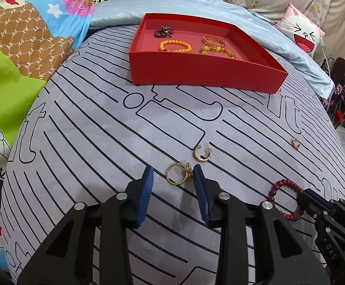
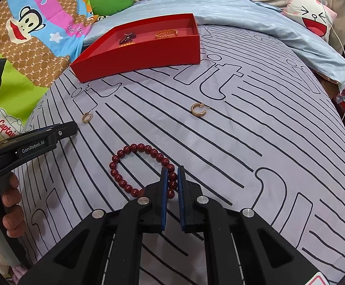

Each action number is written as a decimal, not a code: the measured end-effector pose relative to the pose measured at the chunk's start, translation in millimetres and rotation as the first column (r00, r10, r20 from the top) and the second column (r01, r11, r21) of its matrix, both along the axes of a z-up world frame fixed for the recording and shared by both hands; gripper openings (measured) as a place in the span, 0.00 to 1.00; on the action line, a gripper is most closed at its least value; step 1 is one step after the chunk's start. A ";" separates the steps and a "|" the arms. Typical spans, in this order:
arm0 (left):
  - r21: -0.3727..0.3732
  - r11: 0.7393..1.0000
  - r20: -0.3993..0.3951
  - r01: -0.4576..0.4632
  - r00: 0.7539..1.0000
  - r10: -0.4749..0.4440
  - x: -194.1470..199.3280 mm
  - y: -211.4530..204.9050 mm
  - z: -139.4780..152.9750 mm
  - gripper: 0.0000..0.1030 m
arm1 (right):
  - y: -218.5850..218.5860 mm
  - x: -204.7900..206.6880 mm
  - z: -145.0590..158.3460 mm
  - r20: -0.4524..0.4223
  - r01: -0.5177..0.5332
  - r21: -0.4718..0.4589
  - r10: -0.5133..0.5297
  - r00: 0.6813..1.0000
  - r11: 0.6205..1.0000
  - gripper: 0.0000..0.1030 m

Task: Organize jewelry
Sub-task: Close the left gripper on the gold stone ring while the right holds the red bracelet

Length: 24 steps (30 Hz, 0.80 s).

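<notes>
My left gripper [image 1: 173, 175] is open, its blue pads on either side of a gold ring [image 1: 177, 176] that lies on the bedspread. My right gripper [image 2: 172, 174] is shut on the dark red bead bracelet [image 2: 134, 166], pinching its right side; the bracelet rests on the bed and also shows in the left wrist view [image 1: 282, 191]. A red tray [image 1: 208, 71] at the back holds several bracelets. A gold hoop earring [image 1: 202, 154] lies just beyond the ring. A second earring [image 1: 295, 143] lies to the right, and shows in the right wrist view [image 2: 199, 110].
The grey bedspread with black line print [image 1: 101, 142] covers the bed. A light blue sheet [image 1: 291, 47], a cartoon blanket [image 1: 18, 47] and a cat-face pillow [image 1: 300, 33] ring it. The bed edge drops off at right.
</notes>
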State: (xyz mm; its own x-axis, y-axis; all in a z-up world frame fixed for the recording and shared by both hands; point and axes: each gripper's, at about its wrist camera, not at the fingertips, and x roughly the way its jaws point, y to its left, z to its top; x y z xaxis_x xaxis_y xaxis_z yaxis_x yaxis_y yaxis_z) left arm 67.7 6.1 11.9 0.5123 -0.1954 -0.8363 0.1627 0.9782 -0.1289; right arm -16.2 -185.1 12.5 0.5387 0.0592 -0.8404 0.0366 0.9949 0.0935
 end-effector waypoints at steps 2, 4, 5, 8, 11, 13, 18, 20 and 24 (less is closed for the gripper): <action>-0.001 1.000 0.000 0.003 1.000 -0.003 0.7 -0.5 0.2 0.29 | 0.0 -0.2 0.1 0.000 0.000 -0.001 0.000 1.000 1.000 0.07; 0.000 1.000 0.001 0.009 1.000 -0.009 1.2 -1.5 0.1 0.24 | 0.0 -0.2 0.2 0.000 0.000 -0.001 0.000 1.000 1.000 0.07; 0.002 1.000 0.002 0.012 1.000 -0.012 1.4 -2.0 0.0 0.23 | -0.1 -0.2 0.2 0.000 0.000 -0.001 0.000 1.000 1.000 0.07; 0.005 1.000 0.007 0.022 1.000 -0.022 0.4 -3.9 -0.2 0.22 | -0.3 -0.1 0.4 -0.001 0.000 0.002 0.000 1.000 1.000 0.07; 0.001 0.999 0.004 0.034 0.999 -0.034 -2.0 -5.6 0.4 0.21 | -0.9 0.4 1.4 -0.005 -0.001 0.010 0.001 1.000 1.000 0.07; -0.003 0.999 -0.001 0.038 0.999 -0.038 -4.2 -6.3 1.9 0.21 | -1.0 0.4 2.9 -0.007 -0.002 0.017 0.002 1.000 1.000 0.07; -0.014 0.999 -0.001 0.042 0.999 -0.042 -7.3 -6.2 11.1 0.21 | 0.2 1.9 17.4 0.019 -0.015 0.033 0.014 1.000 0.999 0.07; -0.021 0.999 -0.001 0.045 0.999 -0.045 -6.5 -6.5 16.4 0.21 | 2.1 5.3 27.6 0.039 -0.026 0.036 0.024 0.999 0.999 0.07; -0.031 0.998 0.017 0.062 0.998 -0.061 -2.0 -9.0 32.9 0.21 | 7.0 14.6 47.3 0.082 -0.048 0.028 0.046 0.996 0.998 0.07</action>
